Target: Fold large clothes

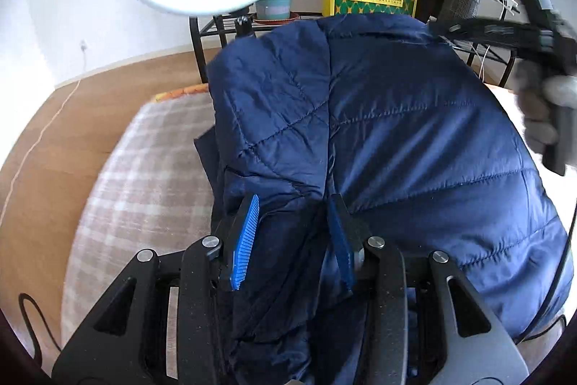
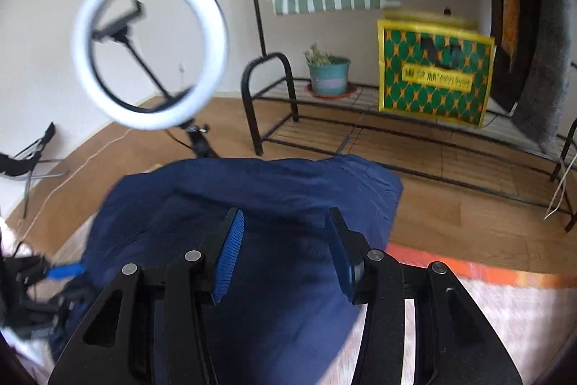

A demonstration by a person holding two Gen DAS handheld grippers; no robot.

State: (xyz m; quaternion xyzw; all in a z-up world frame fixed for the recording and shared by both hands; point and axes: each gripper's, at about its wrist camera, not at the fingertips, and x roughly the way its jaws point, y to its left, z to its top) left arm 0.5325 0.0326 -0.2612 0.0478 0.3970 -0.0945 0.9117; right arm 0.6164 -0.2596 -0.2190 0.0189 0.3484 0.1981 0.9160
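Both tools spread: left tool (image 1: 294,235) has folds of one navy quilted jacket (image 1: 396,132) between its pads; right tool (image 2: 285,248) hangs over it, gripping nothing.

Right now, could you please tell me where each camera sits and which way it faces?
Left wrist: on the left gripper, low over the navy jacket; its fingers straddle a fold; the right hand shows.
Right wrist: on the right gripper, above the jacket's edge, facing the garment rack.
Shared: jacket, ring light, yellow-green bag.
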